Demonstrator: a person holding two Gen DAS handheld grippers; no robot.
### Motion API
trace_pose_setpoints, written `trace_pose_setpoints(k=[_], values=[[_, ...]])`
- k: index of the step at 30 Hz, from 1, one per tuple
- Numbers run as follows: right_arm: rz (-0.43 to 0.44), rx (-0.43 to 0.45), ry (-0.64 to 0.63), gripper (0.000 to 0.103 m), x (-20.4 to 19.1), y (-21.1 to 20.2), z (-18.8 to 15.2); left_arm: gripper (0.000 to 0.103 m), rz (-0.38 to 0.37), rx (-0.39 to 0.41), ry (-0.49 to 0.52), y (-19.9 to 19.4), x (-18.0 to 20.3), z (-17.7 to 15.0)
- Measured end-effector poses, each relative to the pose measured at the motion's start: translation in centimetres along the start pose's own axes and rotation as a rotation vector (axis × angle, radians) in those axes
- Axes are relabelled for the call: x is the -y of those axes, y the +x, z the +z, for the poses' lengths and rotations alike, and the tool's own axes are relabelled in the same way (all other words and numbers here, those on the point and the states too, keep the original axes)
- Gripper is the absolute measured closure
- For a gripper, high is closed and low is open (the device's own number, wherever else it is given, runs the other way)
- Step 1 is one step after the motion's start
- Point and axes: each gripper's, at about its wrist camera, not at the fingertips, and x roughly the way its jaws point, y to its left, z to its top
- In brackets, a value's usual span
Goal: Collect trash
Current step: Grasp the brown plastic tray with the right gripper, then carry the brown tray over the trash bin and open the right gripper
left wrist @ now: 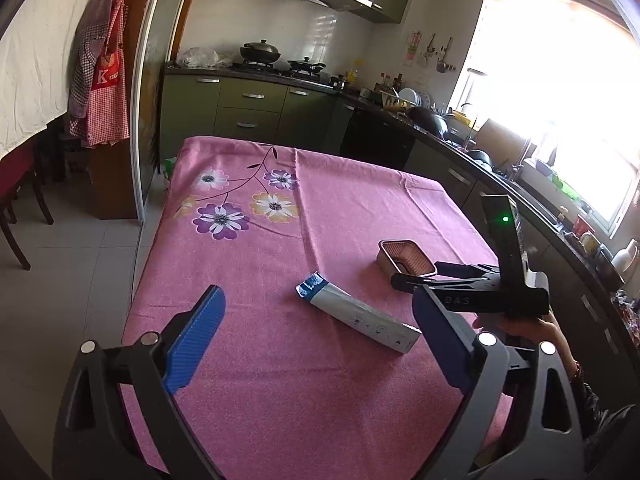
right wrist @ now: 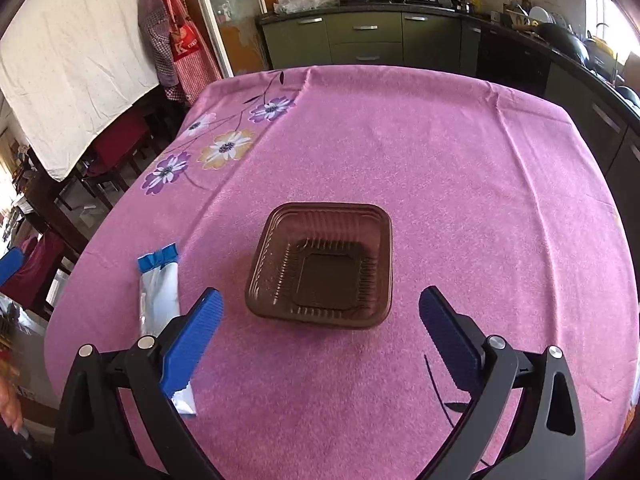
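An empty brown plastic tray point(right wrist: 320, 264) sits upright on the pink flowered tablecloth point(right wrist: 440, 152); in the left wrist view the tray point(left wrist: 404, 258) lies right of centre. A flat silver-and-blue wrapper point(right wrist: 160, 300) lies to its left; in the left wrist view the wrapper point(left wrist: 356, 314) lies between my fingers' line of sight. My right gripper point(right wrist: 320, 304) is open, its blue pads on either side of the tray's near edge, just short of it; it also shows in the left wrist view point(left wrist: 424, 276) beside the tray. My left gripper point(left wrist: 318, 304) is open and empty above the near table.
The tablecloth point(left wrist: 320, 208) covers the whole table. Green kitchen cabinets point(left wrist: 248, 108) with a stove and pans stand beyond the far edge, a counter with dishes runs along the right. A chair point(left wrist: 16, 200) and hanging aprons point(left wrist: 104, 80) are to the left.
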Motion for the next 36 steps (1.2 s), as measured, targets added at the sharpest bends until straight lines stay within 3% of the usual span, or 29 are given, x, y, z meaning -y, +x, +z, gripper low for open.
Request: trace_pose_setpoints(k=[8,11,13,26,31,36], values=[[-0.088,-0.003,-0.006,0.007,-0.8,2.0,1.1,0.013,-0.036,-0.016,-0.021,0.7,-1.3,-0.5],[-0.101,-0.006,0.002,0.017,-0.7,2.1,1.2,0.013,-0.039,-0.022,-0.018,0.7,-1.4,-0.9],[-0.12,-0.003,-0.004,0.035,-0.8,2.0,1.2,0.013,-0.041,-0.025,-0.02,0.7,-1.6,-1.0],[-0.051,0.062,0.032,0.035,-0.7,-1.8,0.8,0.012,-0.053,-0.024,-0.018,0.0,-1.7,-1.3],[-0.08,0.109,0.09,0.035,2.2,-5.6,-0.3,0.012,-0.077,-0.028,0.011,0.1,-0.5,-1.2],[-0.243,0.166,0.222,0.034,10.0,-10.8,-3.0,0.012,-0.083,-0.045,0.038,0.8,0.5,-1.1]])
